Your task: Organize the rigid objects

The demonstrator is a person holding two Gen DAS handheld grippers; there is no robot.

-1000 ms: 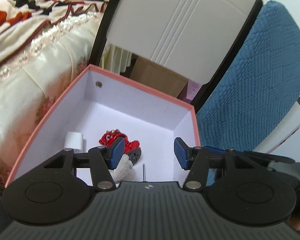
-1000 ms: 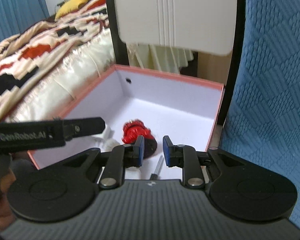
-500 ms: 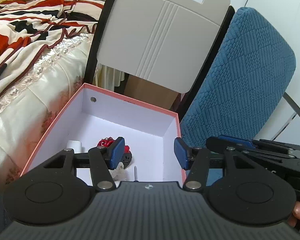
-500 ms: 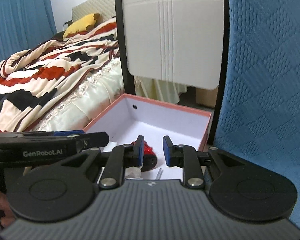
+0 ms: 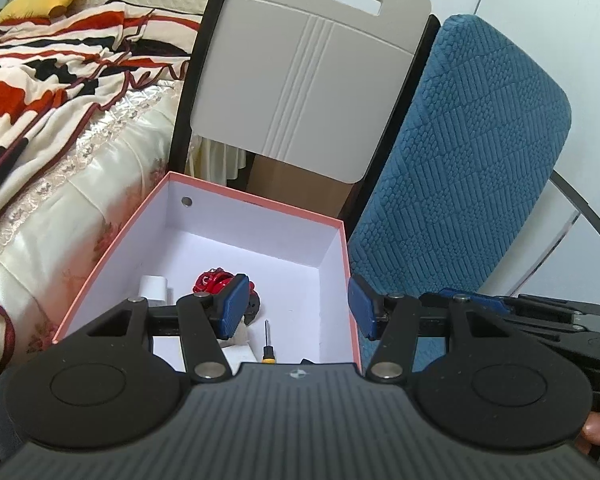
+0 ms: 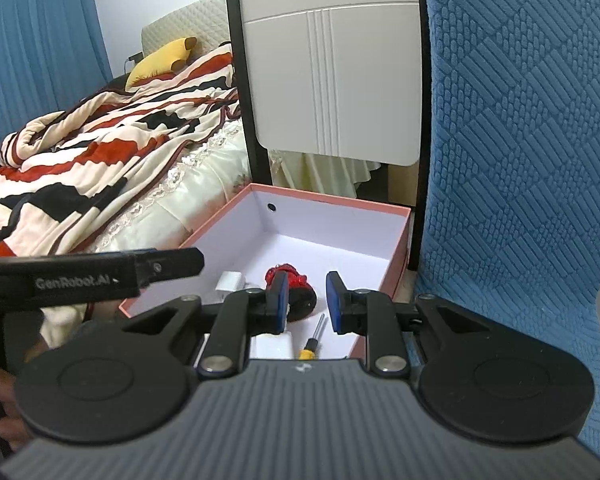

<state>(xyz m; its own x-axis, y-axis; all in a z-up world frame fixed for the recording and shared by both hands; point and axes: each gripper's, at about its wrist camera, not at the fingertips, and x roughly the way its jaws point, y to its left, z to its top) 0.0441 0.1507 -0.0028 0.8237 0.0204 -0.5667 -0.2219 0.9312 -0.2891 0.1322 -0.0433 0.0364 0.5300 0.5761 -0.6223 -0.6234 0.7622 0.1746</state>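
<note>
Black plastic on the left gripper point(image 6: 100, 276) reads "GenRobot.AI". Compared with a second ago, both cameras sit higher and farther from the pink box point(image 5: 112, 240). Its screwdriver point(image 6: 314, 338) lies tip toward the far wall, beside a red toy point(image 5: 216, 280) and, apparently, a charger point(image 5: 153, 289). Left gripper point(image 5: 296, 306): half open, empty. Right gripper point(image 6: 306, 300): nearly closed, empty.

Pink box point(image 5: 346, 264) is lying open-topped; its far half is sitting bare. Blue chair back point(image 5: 460, 184) is crowding its right wall, white chair back point(image 5: 300, 80) overhanging behind.
</note>
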